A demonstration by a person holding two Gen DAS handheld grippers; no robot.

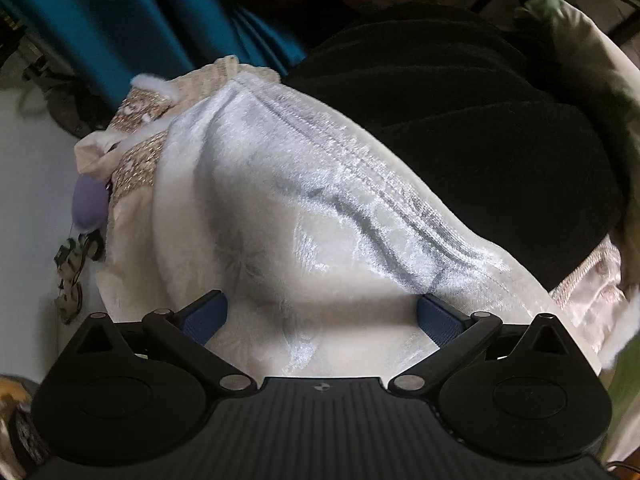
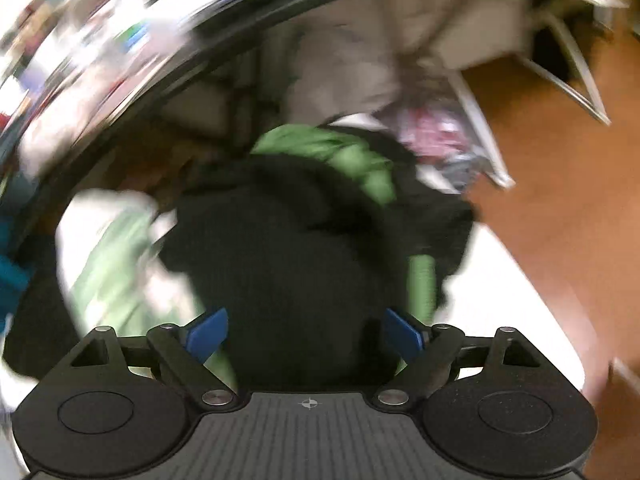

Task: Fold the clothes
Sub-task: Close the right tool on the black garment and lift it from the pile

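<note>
A white velvety garment (image 1: 288, 208) with silver stripes lies spread in the left wrist view, over cream cloth with gold trim (image 1: 136, 148). A black garment (image 1: 460, 112) lies beside it at the upper right. My left gripper (image 1: 322, 316) hangs just above the white garment, jaws wide, blue pads (image 1: 206, 316) clear of the cloth. The right wrist view is blurred: a black garment (image 2: 304, 248) with green cloth (image 2: 348, 156) on top lies below my right gripper (image 2: 306, 334), whose jaws stand wide with nothing pinched between them.
Teal fabric (image 1: 112, 20) hangs at the back left and a purple object (image 1: 88, 208) sits by the cream cloth. A white surface (image 1: 28, 184) shows at the left. An orange-brown floor (image 2: 560, 200) and a metal rack (image 2: 480, 120) with clothes lie to the right.
</note>
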